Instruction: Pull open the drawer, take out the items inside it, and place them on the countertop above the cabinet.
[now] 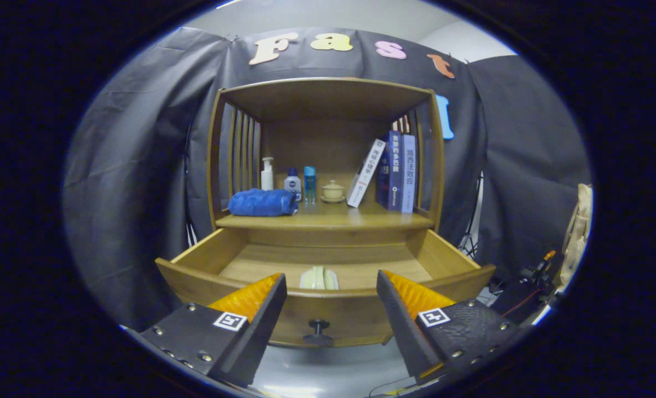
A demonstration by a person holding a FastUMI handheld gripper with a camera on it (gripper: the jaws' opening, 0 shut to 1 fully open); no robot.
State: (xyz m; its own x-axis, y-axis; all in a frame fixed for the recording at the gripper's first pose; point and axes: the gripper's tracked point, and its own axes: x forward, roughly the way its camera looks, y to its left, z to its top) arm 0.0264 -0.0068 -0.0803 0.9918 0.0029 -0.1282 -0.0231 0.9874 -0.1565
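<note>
gripper (331, 301) wide open, empty, lower centre | drawer (328, 309) stood pulled out | pale item (318, 278) inside, exposed for grasping

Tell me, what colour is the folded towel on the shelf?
Blue. The towel lies left on the countertop, clearest in the gripper view; the gripper is open.

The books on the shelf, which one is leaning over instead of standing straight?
The white book, leftmost of the three, tilts against the upright dark blue book; the lighter blue one stands straight too. The gripper is open.
</note>
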